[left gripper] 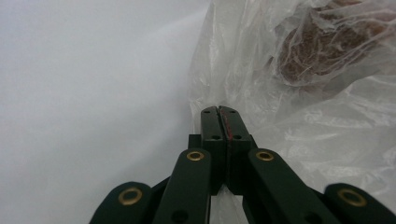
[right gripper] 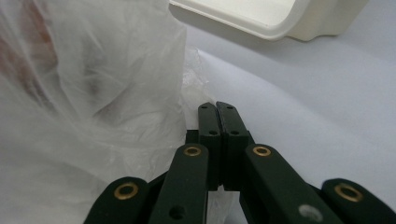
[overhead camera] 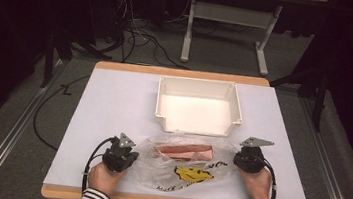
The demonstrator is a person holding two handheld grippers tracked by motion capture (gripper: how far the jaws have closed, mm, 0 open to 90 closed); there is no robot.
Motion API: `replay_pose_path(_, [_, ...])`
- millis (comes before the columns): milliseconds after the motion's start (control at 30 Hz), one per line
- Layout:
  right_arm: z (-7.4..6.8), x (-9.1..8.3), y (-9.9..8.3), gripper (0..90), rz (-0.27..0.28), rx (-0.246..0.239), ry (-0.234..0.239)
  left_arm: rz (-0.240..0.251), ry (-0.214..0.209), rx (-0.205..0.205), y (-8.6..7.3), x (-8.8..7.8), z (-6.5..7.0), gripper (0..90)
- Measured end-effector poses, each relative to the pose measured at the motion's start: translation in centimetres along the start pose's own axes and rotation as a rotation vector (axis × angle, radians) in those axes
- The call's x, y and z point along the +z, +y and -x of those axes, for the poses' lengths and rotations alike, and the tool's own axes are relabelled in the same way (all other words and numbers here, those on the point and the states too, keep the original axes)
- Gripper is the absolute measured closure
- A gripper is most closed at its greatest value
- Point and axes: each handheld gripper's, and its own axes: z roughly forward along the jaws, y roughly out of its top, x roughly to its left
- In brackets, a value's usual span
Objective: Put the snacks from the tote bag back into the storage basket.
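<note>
A clear plastic bag (overhead camera: 184, 165) with a yellow smiley print (overhead camera: 192, 174) lies at the near edge of the table. Inside it rests a flat pinkish-brown item (overhead camera: 182, 151), seen as a brown mass (left gripper: 317, 51) through the film in the left gripper view. My left gripper (overhead camera: 134, 155) is at the bag's left edge, jaws shut (left gripper: 218, 110), tips touching the crumpled film (left gripper: 261, 93). My right gripper (overhead camera: 235, 159) is at the bag's right edge, jaws also shut (right gripper: 217, 106), with the bag (right gripper: 93, 84) just left of the tips. Whether either pinches film is unclear.
A white plastic bin (overhead camera: 199, 107), empty, stands just beyond the bag; its corner (right gripper: 280, 18) lies ahead of the right gripper. The white tabletop (overhead camera: 113, 107) has wooden edges. Cables and a desk frame (overhead camera: 227, 30) are on the floor behind.
</note>
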Motion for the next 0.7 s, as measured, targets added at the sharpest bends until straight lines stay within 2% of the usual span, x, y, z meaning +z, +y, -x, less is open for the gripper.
replay_pose_path(100, [-0.2, 0.0, 0.0, 90.0, 0.0, -0.012, -0.009, 0.029, -0.003, 0.011, 0.1, -0.4, 0.3, 89.4])
replay_pose_path(167, [-0.3, 0.0, 0.0, 90.0, -0.004, -0.007, -0.012, 0.085, -0.003, 0.021, 0.6, -1.1, 0.5, 88.2])
replay_pose_path(367, [-0.4, 0.0, 0.0, 90.0, -0.007, -0.023, -0.021, 0.223, 0.018, 0.021, 2.0, -3.4, 1.2, 71.4])
replay_pose_path(467, [-0.4, 0.0, 0.0, 90.0, -0.007, -0.027, -0.021, 0.274, 0.023, 0.022, 2.8, -4.3, 1.5, 59.8])
replay_pose_path(567, [-0.3, 0.0, 0.0, 90.0, -0.003, -0.03, -0.017, 0.289, 0.012, 0.026, 3.7, -4.5, 1.9, 50.8])
replay_pose_path(700, [-0.3, 0.0, -0.1, 90.0, 0.001, -0.027, -0.015, 0.289, -0.014, 0.027, 4.9, -3.6, 2.6, 45.6])
